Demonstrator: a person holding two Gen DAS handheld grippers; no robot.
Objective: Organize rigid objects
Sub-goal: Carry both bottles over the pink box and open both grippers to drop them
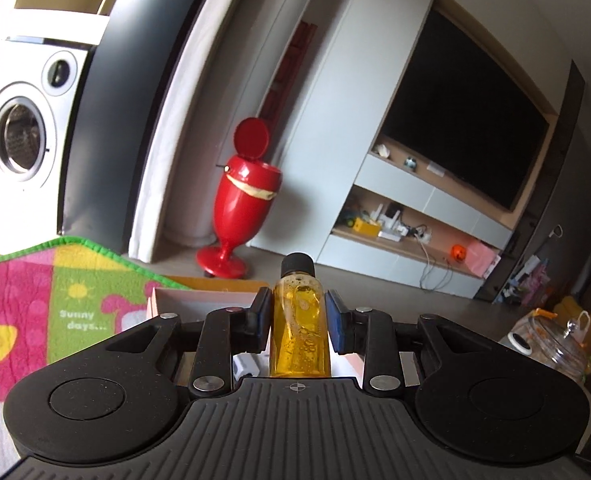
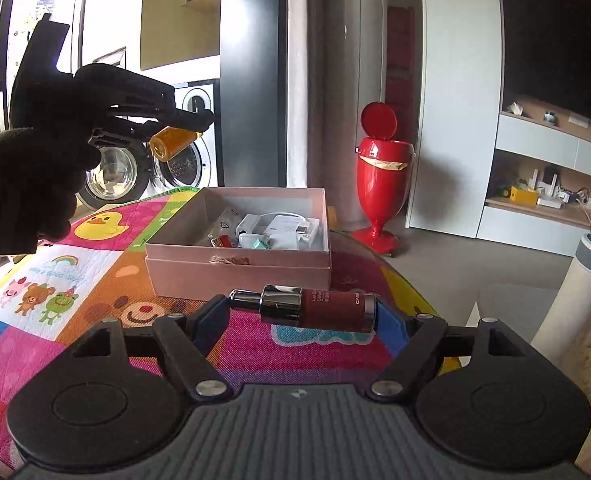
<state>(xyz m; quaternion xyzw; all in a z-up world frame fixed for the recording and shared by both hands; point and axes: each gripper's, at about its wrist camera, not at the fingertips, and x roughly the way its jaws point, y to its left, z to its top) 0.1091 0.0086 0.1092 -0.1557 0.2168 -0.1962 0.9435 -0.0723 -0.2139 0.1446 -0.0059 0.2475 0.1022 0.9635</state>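
Amber liquid filled the small bottle (image 1: 299, 332) that your left claw (image 1: 298, 320) gripped: both blue pads pressed on its sides, and its black cap (image 1: 297, 267) stood clear above the fingertips. In the right wrist view that same claw (image 2: 183, 128) hung in the air above the far left of the play mat (image 2: 75, 280), with the bottle (image 2: 173, 143) pointing out from it toward the camera and your dark-gloved hand (image 2: 27, 184) behind it.

Your right claw (image 2: 301, 312) was closed on a reddish-brown serum bottle (image 2: 315, 310) that lay crosswise between the pads, its silver collar and dark tip toward the left finger and its base against the right one. It was held just above the colourful mat, near the front wall of the pink cardboard box (image 2: 239, 272).

That box sat open on the mat, seated in its own lid, and held a white adapter with a cable (image 2: 279, 228), a small red item and a mint-green one beside it. From the left wrist, the box's rim (image 1: 203, 300) showed just beyond the fingers, below the bottle.

Past the mat stood a red pedal bin (image 2: 379, 184) with its lid raised, washing machines (image 2: 183, 160) to the left, and a white cylinder (image 2: 571, 292) at the right edge.
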